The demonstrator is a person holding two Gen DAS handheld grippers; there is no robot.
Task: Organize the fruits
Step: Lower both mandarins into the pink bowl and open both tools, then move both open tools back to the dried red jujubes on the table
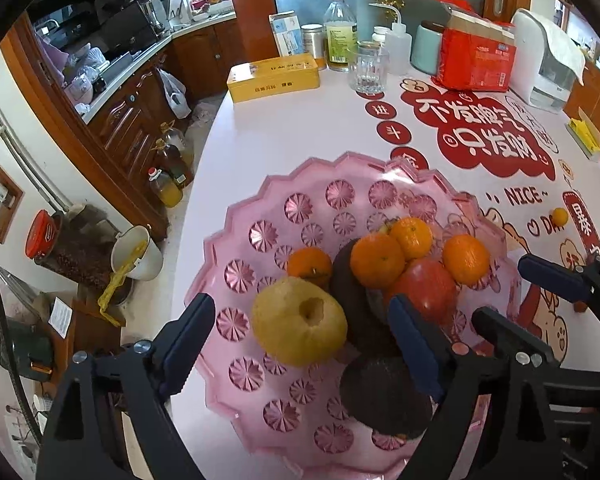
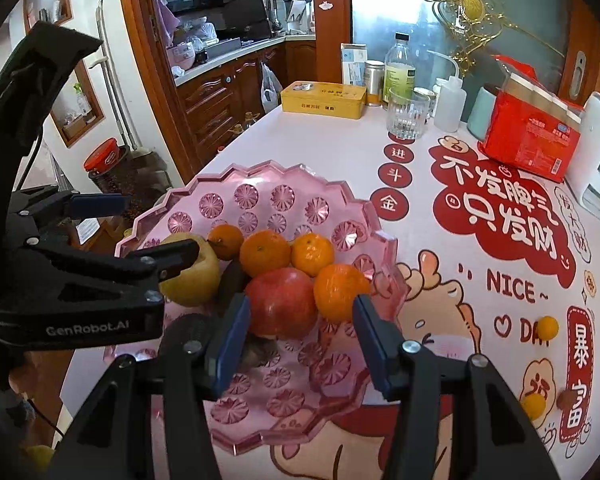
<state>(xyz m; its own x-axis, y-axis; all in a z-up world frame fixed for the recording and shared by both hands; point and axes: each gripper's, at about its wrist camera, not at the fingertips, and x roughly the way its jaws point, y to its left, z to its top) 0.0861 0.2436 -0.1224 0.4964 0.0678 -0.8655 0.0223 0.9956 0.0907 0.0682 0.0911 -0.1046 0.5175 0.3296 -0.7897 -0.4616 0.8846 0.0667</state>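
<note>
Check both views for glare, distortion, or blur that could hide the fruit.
Left wrist: strong fisheye bending at the edges, a pale sheen on the pink bowl, fruit sharp. Right wrist: same curvature, bright window backlight, the apple clear.

Glossy pink plastic bowl (image 1: 236, 240); smooth, printed tablecloth (image 1: 300, 120).

You are looking across a white table (image 2: 320, 148) covered with a red-and-white cartoon-printed tablecloth (image 2: 500, 208). Dark wooden kitchen cabinets (image 1: 140, 108) are running along the left under a pale countertop (image 1: 140, 60), with oil bottles (image 1: 168, 176) standing on the tiled floor (image 1: 196, 120) beside them. Daylight is coming through the frosted glass door (image 2: 400, 12) behind the table, against a white wall (image 1: 24, 128).
</note>
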